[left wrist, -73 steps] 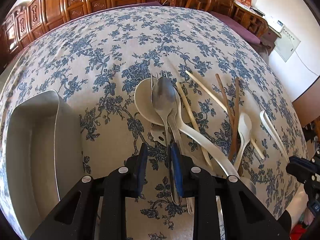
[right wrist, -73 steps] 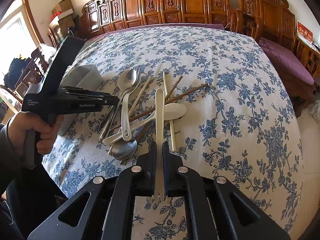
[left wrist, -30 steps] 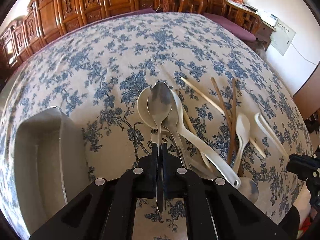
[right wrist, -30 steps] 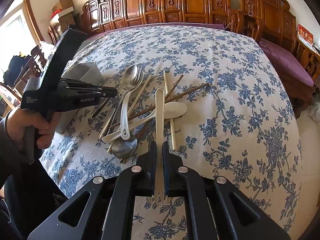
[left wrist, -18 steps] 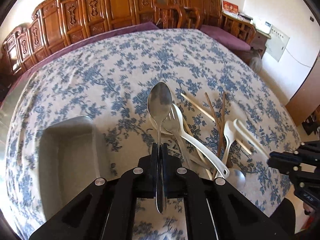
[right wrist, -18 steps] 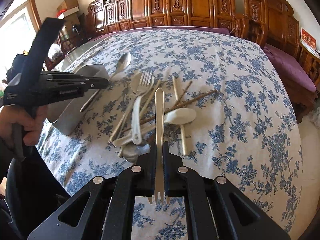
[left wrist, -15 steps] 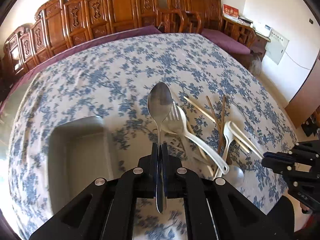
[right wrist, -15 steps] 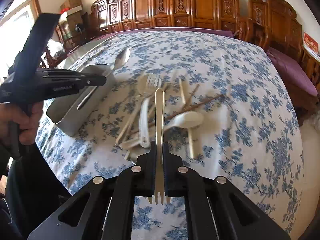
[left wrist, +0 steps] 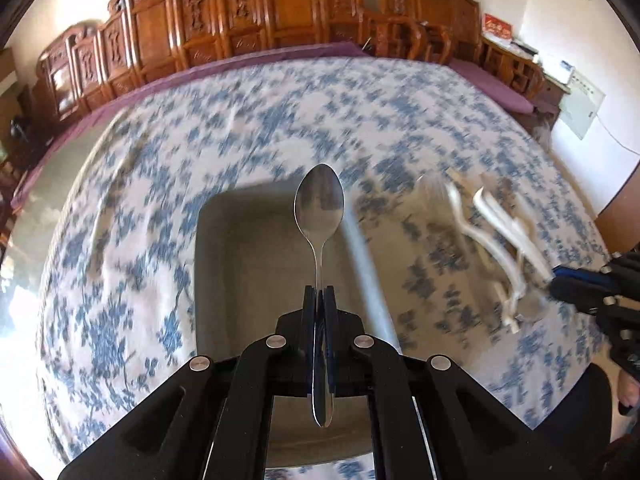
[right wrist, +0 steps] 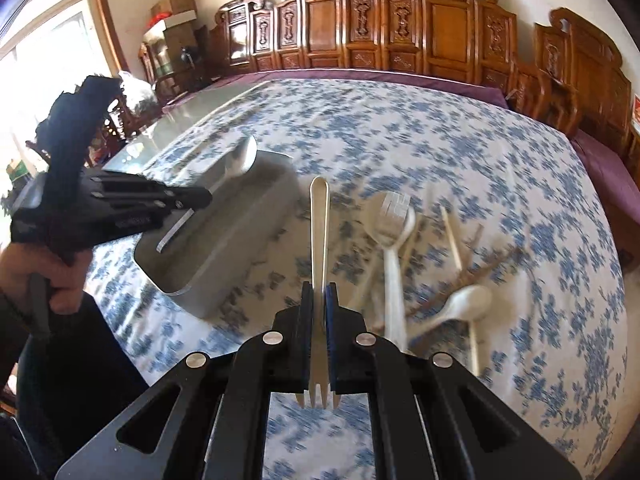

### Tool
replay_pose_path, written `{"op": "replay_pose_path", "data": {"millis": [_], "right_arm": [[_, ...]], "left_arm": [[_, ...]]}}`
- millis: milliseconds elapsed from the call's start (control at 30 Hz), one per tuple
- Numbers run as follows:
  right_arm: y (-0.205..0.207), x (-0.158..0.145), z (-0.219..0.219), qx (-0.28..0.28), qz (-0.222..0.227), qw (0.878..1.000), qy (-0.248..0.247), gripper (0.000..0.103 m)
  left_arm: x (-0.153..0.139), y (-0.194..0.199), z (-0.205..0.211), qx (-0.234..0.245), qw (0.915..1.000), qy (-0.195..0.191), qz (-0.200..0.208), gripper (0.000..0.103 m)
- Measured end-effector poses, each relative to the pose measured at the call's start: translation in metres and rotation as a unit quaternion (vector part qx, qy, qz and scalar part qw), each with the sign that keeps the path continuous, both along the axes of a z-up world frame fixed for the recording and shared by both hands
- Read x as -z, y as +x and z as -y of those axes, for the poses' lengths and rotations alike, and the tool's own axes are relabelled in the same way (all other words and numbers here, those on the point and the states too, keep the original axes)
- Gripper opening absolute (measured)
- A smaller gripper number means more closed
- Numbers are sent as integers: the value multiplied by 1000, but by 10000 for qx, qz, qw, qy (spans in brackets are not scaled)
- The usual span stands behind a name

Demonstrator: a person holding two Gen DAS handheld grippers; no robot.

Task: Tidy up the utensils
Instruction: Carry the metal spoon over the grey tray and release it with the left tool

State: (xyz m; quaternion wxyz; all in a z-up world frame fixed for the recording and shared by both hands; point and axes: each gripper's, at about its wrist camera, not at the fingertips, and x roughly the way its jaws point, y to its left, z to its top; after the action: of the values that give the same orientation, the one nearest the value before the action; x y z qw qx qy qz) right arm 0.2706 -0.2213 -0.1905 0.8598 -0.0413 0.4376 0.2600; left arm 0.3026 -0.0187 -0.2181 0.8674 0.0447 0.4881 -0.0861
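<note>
My left gripper point(left wrist: 319, 294) is shut on the handle of a metal spoon point(left wrist: 319, 208), whose bowl points away and hangs above the grey tray point(left wrist: 224, 248). The right wrist view shows the same left gripper point(right wrist: 200, 198) and metal spoon point(right wrist: 240, 162) over the grey tray point(right wrist: 240, 240). My right gripper point(right wrist: 319, 292) is shut on a cream plastic fork point(right wrist: 319, 216), handle forward and tines toward the camera, in the air just right of the tray. The remaining utensils point(right wrist: 400, 240) lie blurred on the floral cloth. At the right edge of the left wrist view the right gripper point(left wrist: 560, 284) shows.
A blue-flowered tablecloth point(right wrist: 440, 140) covers the round table. Carved wooden chairs point(right wrist: 400, 32) ring its far side. A person's hand point(right wrist: 44, 272) holds the left gripper's grip at the near left. Boxes and a bright window stand at the far left.
Both grippers have lifted their utensils and carried them leftward. The spoon has gone from above the pile to above the tray; the fork has come from the pile's right side to the tray's edge.
</note>
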Motion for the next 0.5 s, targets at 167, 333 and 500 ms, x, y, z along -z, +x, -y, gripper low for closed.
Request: {"op": "replay_pose_path", "data": {"millis": [167,333,500], "right_arm": [[1,-3,-16,-69,-6,10000,-14,7],[4,-3,-22,-67,-39,9999,-75,7],[5,-3,-28,-60,-60,9999,-125,7]], "left_arm": [[28,7,-10,-109,9991,150,-375,3],[41,11,-8,-51,9977,270,-622,4],[43,15,-11,-63,9974,212,-692,4]]}}
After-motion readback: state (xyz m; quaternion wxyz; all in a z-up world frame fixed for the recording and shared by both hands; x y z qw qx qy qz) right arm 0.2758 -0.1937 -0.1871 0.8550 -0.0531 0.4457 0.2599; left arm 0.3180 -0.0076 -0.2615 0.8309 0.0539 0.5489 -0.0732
